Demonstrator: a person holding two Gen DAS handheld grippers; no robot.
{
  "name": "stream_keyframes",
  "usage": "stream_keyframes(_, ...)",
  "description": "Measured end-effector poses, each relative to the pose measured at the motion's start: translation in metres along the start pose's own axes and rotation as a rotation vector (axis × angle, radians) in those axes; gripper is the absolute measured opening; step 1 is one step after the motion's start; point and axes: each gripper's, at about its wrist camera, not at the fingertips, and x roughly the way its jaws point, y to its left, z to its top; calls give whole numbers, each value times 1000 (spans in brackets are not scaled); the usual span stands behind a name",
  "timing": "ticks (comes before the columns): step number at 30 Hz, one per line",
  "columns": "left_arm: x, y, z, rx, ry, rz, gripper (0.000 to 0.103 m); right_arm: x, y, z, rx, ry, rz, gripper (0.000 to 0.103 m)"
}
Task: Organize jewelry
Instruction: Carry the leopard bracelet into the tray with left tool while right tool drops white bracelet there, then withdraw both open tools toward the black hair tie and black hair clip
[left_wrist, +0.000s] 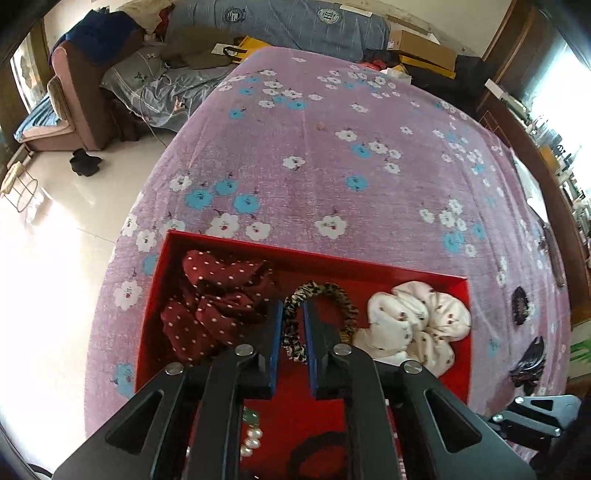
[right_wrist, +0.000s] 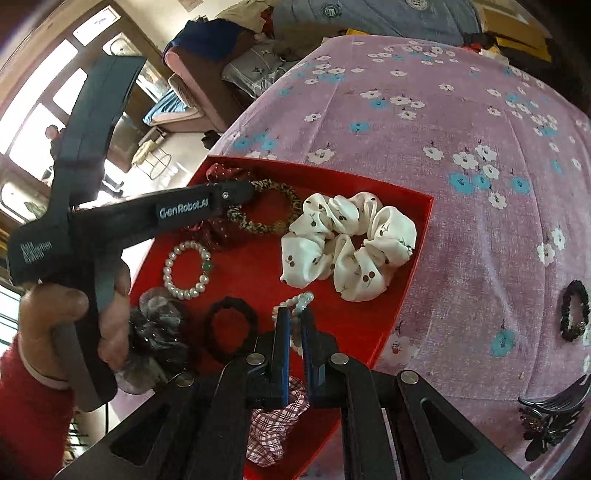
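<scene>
Red tray (right_wrist: 406, 236) is sitting at the bed's (left_wrist: 332, 147) near edge, holding the scrunchies and bracelets. Left hand-held gripper (left_wrist: 293, 325), pitching steeply down, is clamping the leopard hair tie (left_wrist: 332, 295) over the tray's far side; right hand-held gripper (right_wrist: 293, 332) is pinching the pale bead bracelet (right_wrist: 299, 301) over its near edge. Risk: thin items are snagging on the pads at release, dragging neighbours out.

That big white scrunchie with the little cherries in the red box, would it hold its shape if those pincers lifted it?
Probably not: the white scrunchie is puffy gathered fabric, so it would likely sag and droop from a pinch. It looks light for its bulk. The cloth seems satiny, so it might slip; it should not roll or break inside the red box.
</scene>
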Motion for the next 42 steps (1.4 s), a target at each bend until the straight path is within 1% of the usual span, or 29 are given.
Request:
stream_keyframes(1, -4, -2, 0, 3, -7, 0, 16, -1, 1, -1, -6, -3, -6, 8)
stream_keyframes(3, -15, -6, -2, 7, -32, 3, 32, -4, 3, -3, -9, -9, -14, 8)
stream_keyframes(5, -26, -9, -4, 9, -60, 6, 39, -8, 3, -4, -10, -10, -19, 8)
stream_keyframes(8, -42, -11, -7, 2, -83, 15, 43, -17, 4, -7, -22, -25, -29, 9)
stream_keyframes(9, -48, -12, -9, -5, -91, 18, 44, -21, 4, -9, -26, -32, -32, 12)
stream_keyframes(12, -65, -12, -17, -18, -114, 36, 45, -35, 5, -15, -27, -62, -36, 29)
stream_keyframes(13, -72, -12, -20, -21, -125, 50, 45, -40, 5, -17, -28, -74, -39, 30)
stream_keyframes(17, -96, -13, -34, -38, -163, 107, 49, -57, 2, -30, -28, -108, -45, 31)
stream_keyframes(19, -104, -13, -41, -60, -171, 121, 50, -66, -5, -38, -6, -124, -41, 31)
stream_keyframes(23, -119, -19, -57, -96, -176, 134, 50, -80, -24, -59, 61, -148, -31, 31)
stream_keyframes(26, -126, -31, -72, -106, -179, 130, 53, -96, -38, -77, 81, -173, -44, 31)
stream_keyframes(29, -123, -51, -84, -87, -167, 140, 53, -112, -58, -97, 100, -200, -87, 30)
stream_keyframes(39, -103, -144, -109, 27, -119, 73, 53, -155, -162, -160, 285, -203, -203, 30)
stream_keyframes(42, -96, -167, -116, 60, -110, 65, 53, -163, -183, -173, 314, -197, -230, 30)
